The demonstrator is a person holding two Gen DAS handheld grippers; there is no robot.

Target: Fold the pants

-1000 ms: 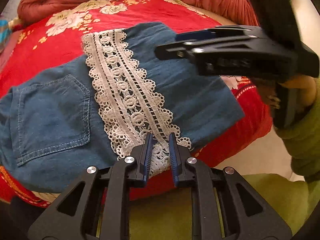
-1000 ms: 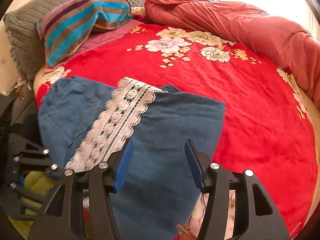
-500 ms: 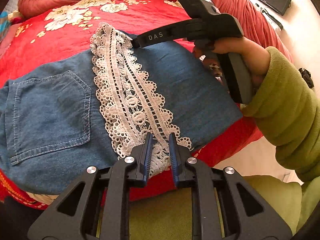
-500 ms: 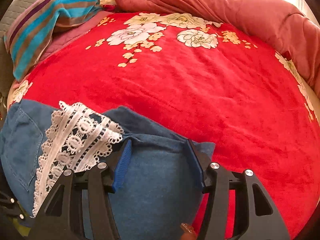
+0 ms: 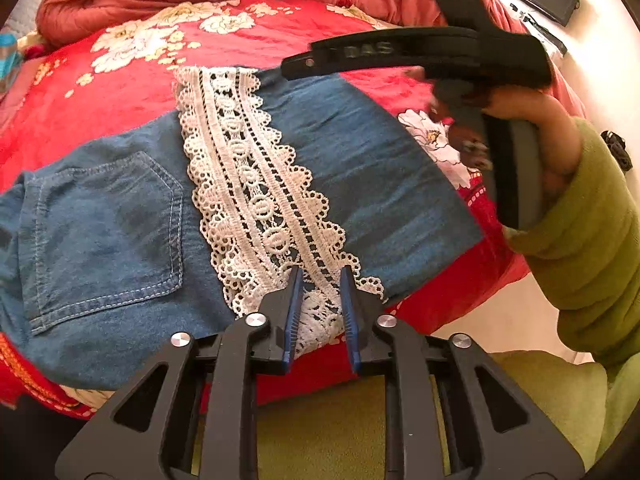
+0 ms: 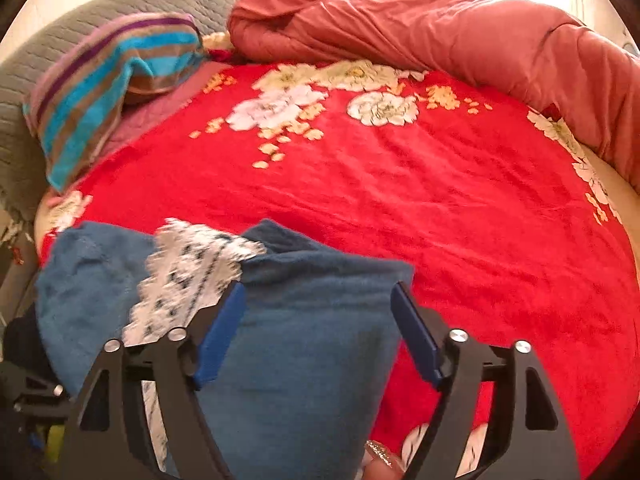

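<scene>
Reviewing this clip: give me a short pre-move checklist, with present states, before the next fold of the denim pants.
1. Right gripper clear of cloth: ok. Its jaws have just been opening and stand wide over the folded denim, pads not pressing.
2. Left gripper free: cannot tell. Its jaws have just been opening slightly; lace trim lies between the fingers, contact unclear.
3. Denim pants lying flat on the red floral blanket: ok.
4. Lace trim lying smooth across the fold: ok.
5. Blanket beyond the pants free for another fold: ok.
6. Near edge of the pants fully on the bed: not ok, it overhangs.
</scene>
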